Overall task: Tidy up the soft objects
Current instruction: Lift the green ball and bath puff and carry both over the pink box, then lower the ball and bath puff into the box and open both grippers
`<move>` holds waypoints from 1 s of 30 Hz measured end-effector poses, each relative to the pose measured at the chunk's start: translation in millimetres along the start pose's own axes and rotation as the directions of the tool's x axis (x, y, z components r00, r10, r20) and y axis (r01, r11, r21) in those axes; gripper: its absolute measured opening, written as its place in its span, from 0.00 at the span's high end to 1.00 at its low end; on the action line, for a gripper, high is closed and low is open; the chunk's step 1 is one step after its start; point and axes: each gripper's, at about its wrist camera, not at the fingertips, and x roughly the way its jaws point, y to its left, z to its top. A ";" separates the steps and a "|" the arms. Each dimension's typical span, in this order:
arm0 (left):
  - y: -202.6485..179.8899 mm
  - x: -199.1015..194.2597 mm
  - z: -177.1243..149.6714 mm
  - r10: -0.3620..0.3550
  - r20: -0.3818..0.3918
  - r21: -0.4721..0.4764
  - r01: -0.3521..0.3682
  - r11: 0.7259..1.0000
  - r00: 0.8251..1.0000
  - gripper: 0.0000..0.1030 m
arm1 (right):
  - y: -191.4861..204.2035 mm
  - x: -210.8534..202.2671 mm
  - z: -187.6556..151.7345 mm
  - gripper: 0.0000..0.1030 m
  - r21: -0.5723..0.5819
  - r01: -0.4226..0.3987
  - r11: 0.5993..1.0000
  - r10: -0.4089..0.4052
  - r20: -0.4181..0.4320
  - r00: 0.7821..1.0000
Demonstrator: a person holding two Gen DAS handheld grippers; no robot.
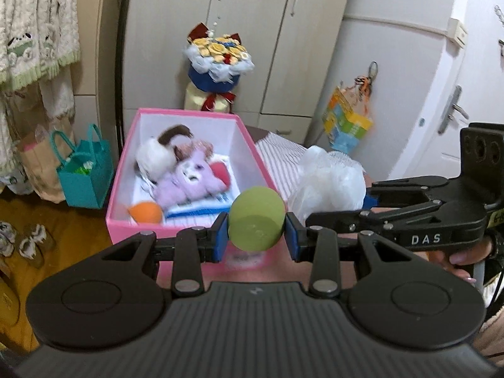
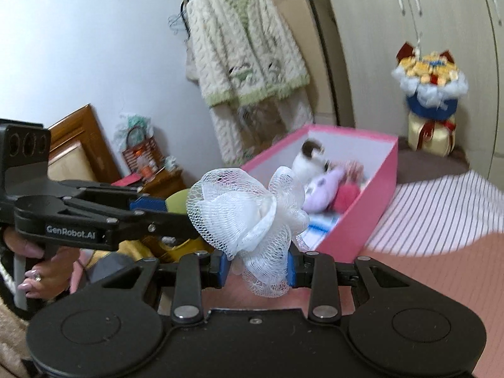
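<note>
Pink box (image 1: 189, 223) at left w/ plush toys (image 1: 186, 176), orange sponge (image 1: 145, 211) inside. Our left gripper (image 1: 256, 236) clamps green sponge ball (image 1: 256, 219) near box front edge. Right gripper (image 2: 256, 269) pinches white mesh loofah (image 2: 249, 214), just beside box.

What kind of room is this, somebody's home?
Most likely a bedroom in a home: a tall wardrobe with handles lines the wall, a fluffy robe hangs on a rack, and the pink box of plush toys sits on a striped bedcover.
</note>
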 end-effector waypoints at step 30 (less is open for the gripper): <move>65.2 171.9 63.3 0.302 -0.177 0.216 -0.262 0.940 0.937 0.64 | -77.6 179.0 86.9 0.58 -0.241 0.300 0.923 -0.332 -0.105 0.937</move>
